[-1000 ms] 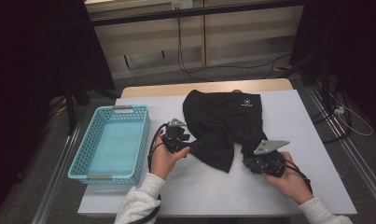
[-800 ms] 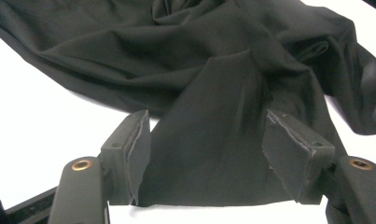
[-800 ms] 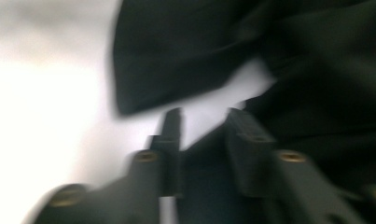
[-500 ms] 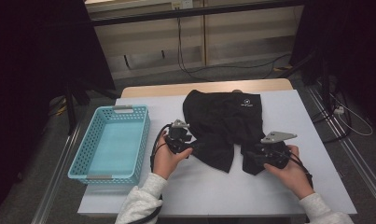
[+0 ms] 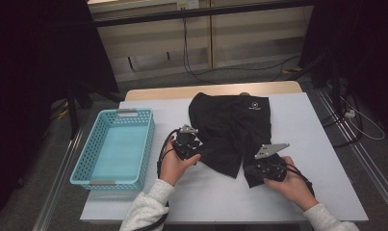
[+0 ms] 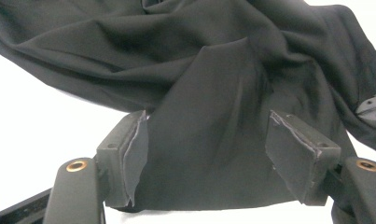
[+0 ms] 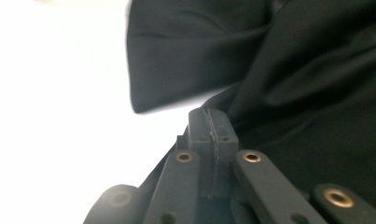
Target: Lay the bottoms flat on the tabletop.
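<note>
A pair of black shorts (image 5: 232, 130) is spread on the white bench (image 5: 321, 159), in the middle of the high view, with a small white logo near the top edge. The cloth looks thin, soft and light, so it is judged to be floppy: it will sag and fold when lifted, and it may slide a little between smooth pads. Nothing about it looks breakable. The left gripper (image 6: 206, 163) is held wide, and a flat flap of one leg is seen lying between its jaws, not yet pinched. The right gripper (image 7: 212, 135) is seen pressed tight, and it seems to be nipped on the hem of the other leg, low in the middle of the high view. A good hold is judged to be right at a hem or edge, where the cloth is doubled and thicker. Two holds set well apart should keep the shorts from bunching up. A light blue basket (image 5: 81, 166) is seen at the left of the high view, just beside the bench edge.
</note>
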Demonstrator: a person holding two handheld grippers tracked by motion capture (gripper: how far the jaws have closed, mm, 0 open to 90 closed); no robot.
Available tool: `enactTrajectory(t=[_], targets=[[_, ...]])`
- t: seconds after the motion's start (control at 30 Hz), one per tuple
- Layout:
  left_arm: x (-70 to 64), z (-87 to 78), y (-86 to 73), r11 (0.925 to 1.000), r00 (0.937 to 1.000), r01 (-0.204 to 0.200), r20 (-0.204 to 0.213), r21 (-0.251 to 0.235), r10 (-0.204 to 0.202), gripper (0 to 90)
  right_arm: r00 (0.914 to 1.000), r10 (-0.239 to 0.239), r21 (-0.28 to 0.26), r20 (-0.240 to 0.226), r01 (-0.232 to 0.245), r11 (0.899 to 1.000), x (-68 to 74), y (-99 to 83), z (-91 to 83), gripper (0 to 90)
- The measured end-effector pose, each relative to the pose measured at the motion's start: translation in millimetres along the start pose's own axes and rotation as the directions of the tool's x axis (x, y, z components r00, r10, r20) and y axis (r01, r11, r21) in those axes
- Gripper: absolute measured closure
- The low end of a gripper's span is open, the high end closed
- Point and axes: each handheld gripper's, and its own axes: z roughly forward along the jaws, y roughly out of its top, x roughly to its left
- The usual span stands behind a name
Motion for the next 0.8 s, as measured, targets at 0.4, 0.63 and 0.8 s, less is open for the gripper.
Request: enactTrajectory(t=[0.4,0.63,0.8], targets=[[2.3,0.9,-0.5,1.0000,1.0000,-0.002,-0.004,0.001,0.002,28.0,0.9467,0.187,-0.175,0.263,-0.143,0.974,-53.1,-7.8,-43.1,49.7],[1.4,0.6,-0.6,1.0000,0.9999,-0.006,-0.010,0.002,0.006,27.1,0.9042,0.226,-0.152,0.363,-0.181,0.972,-72.9,-15.7,-41.3,51.5],[1.3,0.0,0.0,0.9999,0.9999,-0.012,-0.010,0.005,0.013,26.9,0.8974,0.251,-0.165,0.363,-0.203,0.965,-81.0,-12.1,-33.2,52.3]])
